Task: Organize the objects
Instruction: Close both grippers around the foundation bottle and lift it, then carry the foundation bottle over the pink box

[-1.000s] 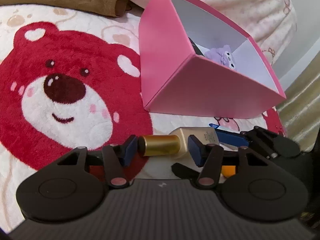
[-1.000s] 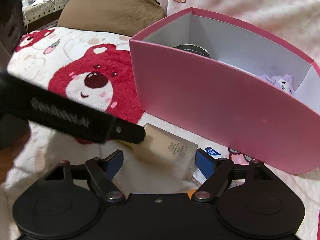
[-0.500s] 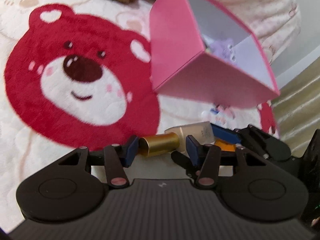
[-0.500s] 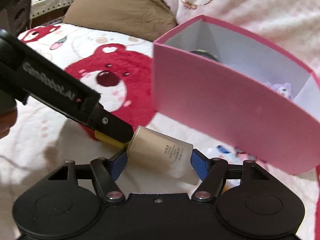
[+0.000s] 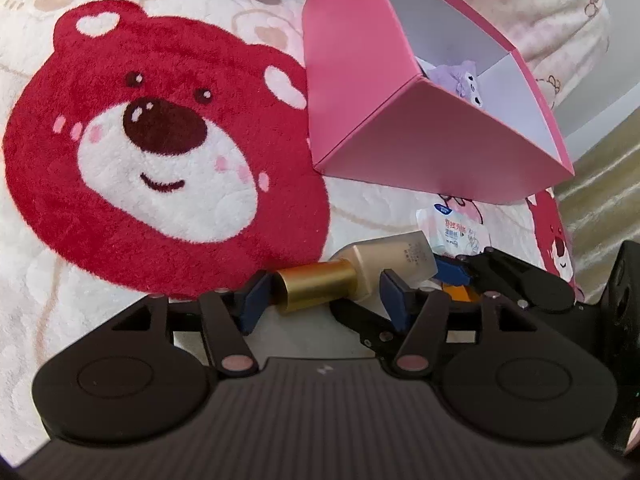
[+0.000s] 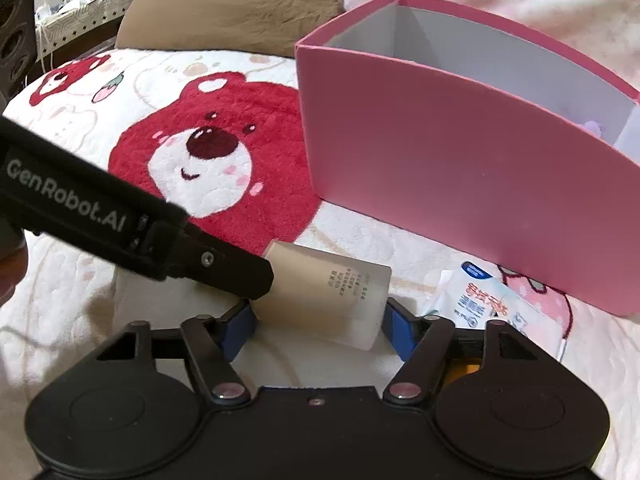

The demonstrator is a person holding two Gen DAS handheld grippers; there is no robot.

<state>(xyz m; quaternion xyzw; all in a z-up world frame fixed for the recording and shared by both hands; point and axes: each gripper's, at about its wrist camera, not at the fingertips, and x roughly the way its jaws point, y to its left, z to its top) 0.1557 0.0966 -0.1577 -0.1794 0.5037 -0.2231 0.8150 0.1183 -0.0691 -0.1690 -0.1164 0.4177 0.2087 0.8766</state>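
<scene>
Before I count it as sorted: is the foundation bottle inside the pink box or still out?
Out. The bottle lies on its side on the bear blanket in front of the pink box, between both grippers' fingers.

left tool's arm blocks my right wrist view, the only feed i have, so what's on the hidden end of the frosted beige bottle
Observer: A shiny gold cylindrical cap tops the frosted beige bottle. It lies between the jaws of the left tool, which are opening.
Operator: pads on the cap
Observer: One blue pad sits at the cap's end, the other stands clear.
Operator: purple scrap in the pink cardboard box, what is it
Observer: A purple plush toy with dark eyes, in a corner of the pink cardboard box.
</scene>
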